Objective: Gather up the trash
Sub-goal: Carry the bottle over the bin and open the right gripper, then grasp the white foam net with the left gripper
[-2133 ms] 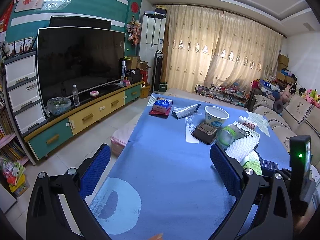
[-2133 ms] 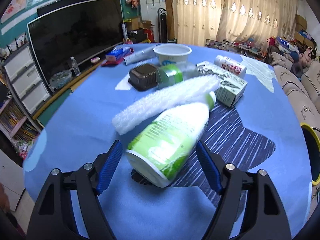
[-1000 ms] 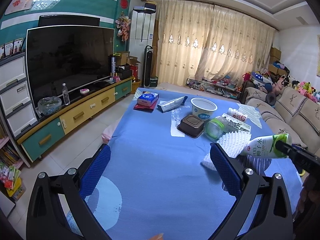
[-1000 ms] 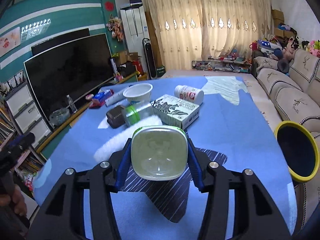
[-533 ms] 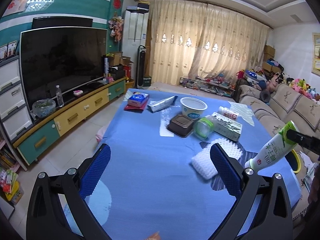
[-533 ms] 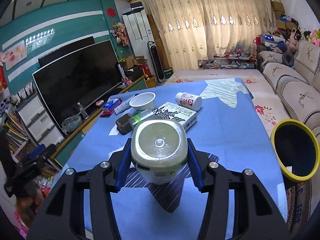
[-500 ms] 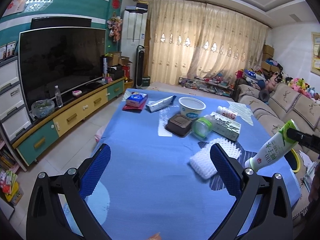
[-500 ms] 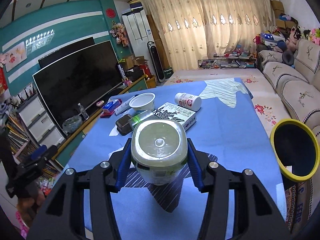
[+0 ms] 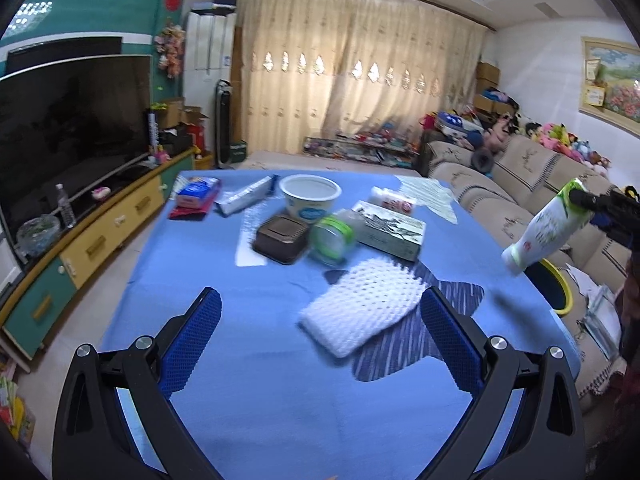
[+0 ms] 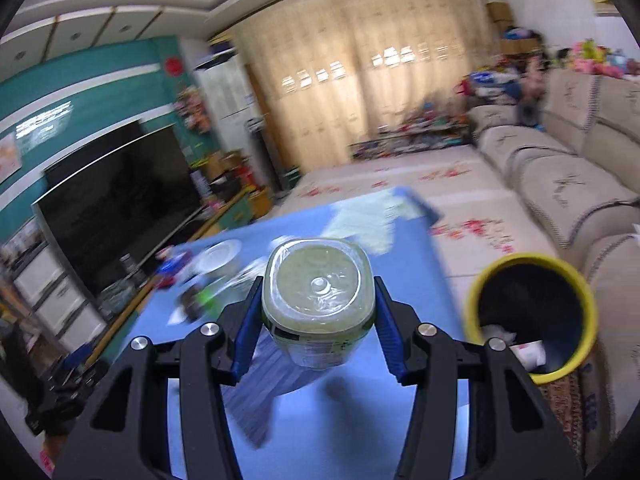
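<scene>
bottle (image 10: 319, 300) being carried, right claw (image 10: 318, 322) pinching it above worktop (image 10: 320, 432) edge, beside yellow bin (image 10: 532, 316). left claw (image 9: 320, 344) spread, empty, facing foam net (image 9: 362, 306). next: moving over bin mouth, releasing.

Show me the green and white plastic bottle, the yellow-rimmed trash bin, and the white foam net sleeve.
green and white plastic bottle (image 10: 319, 284), right wrist view, its base.
yellow-rimmed trash bin (image 10: 576, 276), right wrist view, its rim.
white foam net sleeve (image 9: 362, 306), left wrist view, its middle.
</scene>
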The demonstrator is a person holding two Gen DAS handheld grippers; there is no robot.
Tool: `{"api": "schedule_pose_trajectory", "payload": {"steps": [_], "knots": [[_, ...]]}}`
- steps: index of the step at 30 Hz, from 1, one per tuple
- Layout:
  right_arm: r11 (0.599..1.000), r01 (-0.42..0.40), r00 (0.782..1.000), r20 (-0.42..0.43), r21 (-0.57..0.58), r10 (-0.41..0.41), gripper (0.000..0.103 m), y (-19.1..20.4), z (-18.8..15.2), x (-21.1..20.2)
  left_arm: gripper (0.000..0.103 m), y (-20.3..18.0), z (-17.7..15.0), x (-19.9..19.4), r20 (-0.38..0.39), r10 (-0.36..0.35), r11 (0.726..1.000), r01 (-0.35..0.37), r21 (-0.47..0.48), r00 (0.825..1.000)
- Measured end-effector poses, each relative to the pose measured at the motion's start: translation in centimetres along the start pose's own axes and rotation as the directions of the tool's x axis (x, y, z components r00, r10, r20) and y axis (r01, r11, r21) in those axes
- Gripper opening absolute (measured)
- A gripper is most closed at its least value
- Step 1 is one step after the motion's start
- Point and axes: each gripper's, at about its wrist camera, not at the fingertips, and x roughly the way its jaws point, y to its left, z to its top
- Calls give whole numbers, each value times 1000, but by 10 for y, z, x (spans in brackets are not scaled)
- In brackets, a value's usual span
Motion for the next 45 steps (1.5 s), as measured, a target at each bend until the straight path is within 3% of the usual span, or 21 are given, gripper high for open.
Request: {"api": "schedule_pose_trajectory", "payload": {"steps": [3,6,11,15,21,29,40,42,45], "knots": [[993,118,993,27,32,-118,49,-35,5,2,98,-8,1,18,-44,-27,999,28,20,999],[969,235,971,21,70,-237,50,-78,7,15,98,-17,3,42,-93,-64,997,68,40,994],[934,339,941,-45,108,-336,50,-132,2,45,98,-27,5,75,-162,-128,990,136,37,978],[913,390,920,-95,120,-381,50,-165,-6,68,98,-36,4,99,-215,-139,987,153,50,967],[902,403,915,-107,155,-390,59,-186,-16,75,98,-45,4,121,-266,-150,981,177,81,952],[914,372,928,-105,163,-359,63,-186,-25,63,98,-45,1,149,-339,-161,974,205,98,927],[936,319,945,-117,147,-304,64,-173,-31,68,98,-48,-1,166,-335,-89,971,157,181,938],[939,310,948,-115,146,-295,64,-169,-31,68,92,-46,-1,165,-326,-86,973,149,176,941],[944,298,953,-110,144,-284,64,-166,-32,66,72,-43,1,164,-310,-68,978,125,168,948]]}}
